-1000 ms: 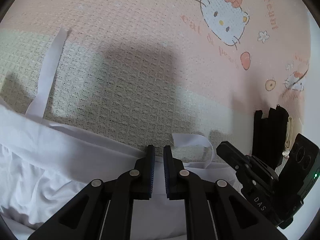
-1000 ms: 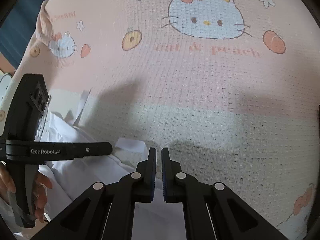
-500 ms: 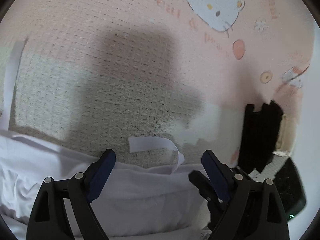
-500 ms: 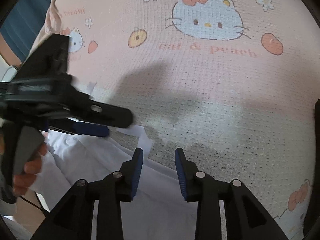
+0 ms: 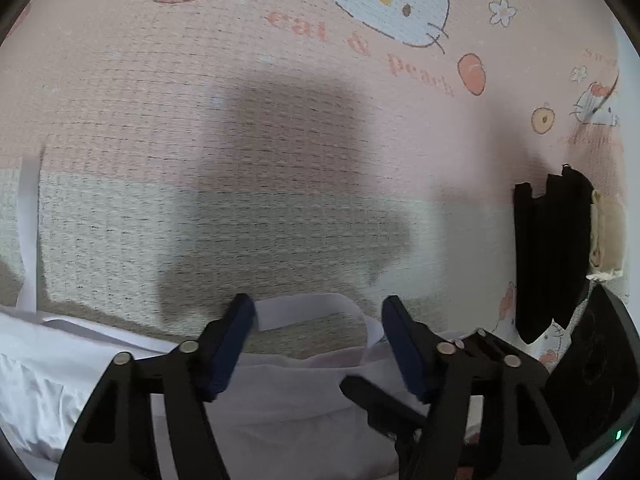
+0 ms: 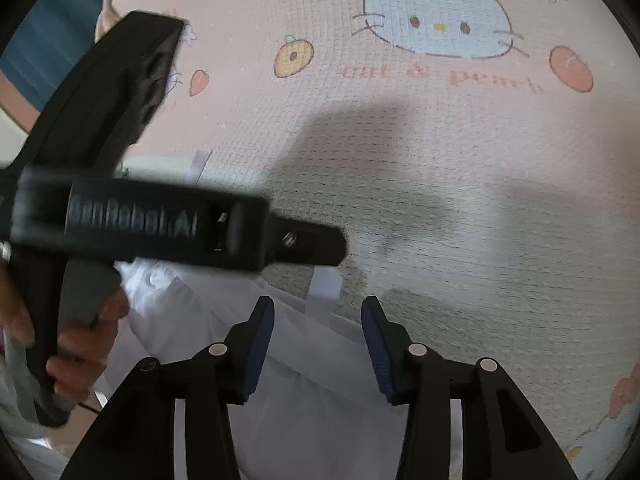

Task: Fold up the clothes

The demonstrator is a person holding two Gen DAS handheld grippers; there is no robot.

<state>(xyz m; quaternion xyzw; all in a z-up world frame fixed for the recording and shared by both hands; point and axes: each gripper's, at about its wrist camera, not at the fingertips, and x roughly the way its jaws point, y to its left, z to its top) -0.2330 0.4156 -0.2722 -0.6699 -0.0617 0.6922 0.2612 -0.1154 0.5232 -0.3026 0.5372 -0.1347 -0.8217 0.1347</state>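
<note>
Two pairs of tongs are hovering over a white thin-fabric garment [image 5: 280, 396] lying on the pink cartoon-cat printed blanket [image 5: 280, 92], its strapped edge running side to side. Left gripper [image 5: 318, 344] is closing around a white strap loop [image 5: 316, 308], unpinched. Right gripper [image 6: 318, 350] is opening, nothing clamped. No containers are showing.

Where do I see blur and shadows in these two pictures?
Right wrist view: the left gripper crossing the frame is motion-blurred, its printed name smeared; a soft shadow lies on the pink blanket. Left wrist view: a broad dark shadow covers the blanket's middle; the fingers look slightly smeared. Both views bend at the edges.
</note>
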